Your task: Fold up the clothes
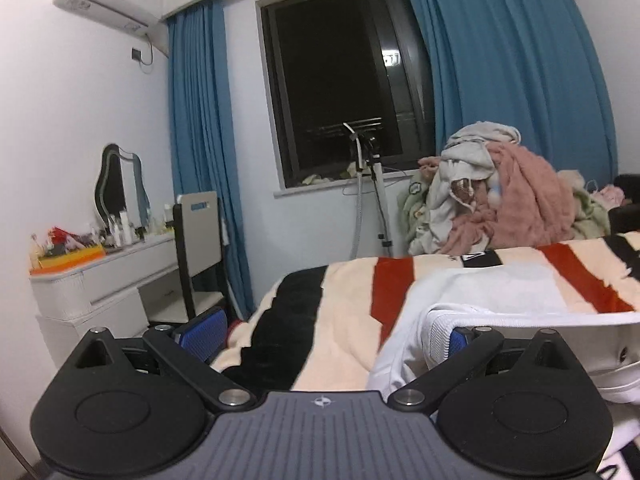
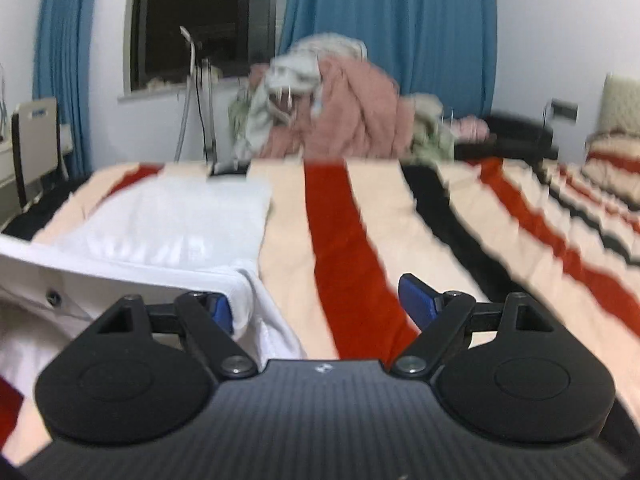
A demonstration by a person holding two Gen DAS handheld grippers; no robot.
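Observation:
A white shirt (image 1: pixel 492 292) lies on the striped bed blanket (image 1: pixel 348 292), partly folded, with its ribbed collar toward me. My left gripper (image 1: pixel 332 336) is open at the shirt's left side; its right blue finger (image 1: pixel 460 340) sits against the collar edge, its left finger (image 1: pixel 204 332) over the bed's edge. In the right wrist view the shirt (image 2: pixel 168 220) lies at the left, with a dark button showing on it. My right gripper (image 2: pixel 320 308) is open at the shirt's right edge, its left finger (image 2: pixel 222 312) touching the cloth.
A heap of pink, white and green clothes (image 1: pixel 500 200) is piled beyond the bed under blue curtains (image 1: pixel 512 92). A white dressing table (image 1: pixel 100 280) with a chair (image 1: pixel 200 240) stands at the left. A garment steamer stand (image 1: pixel 368 184) is by the window.

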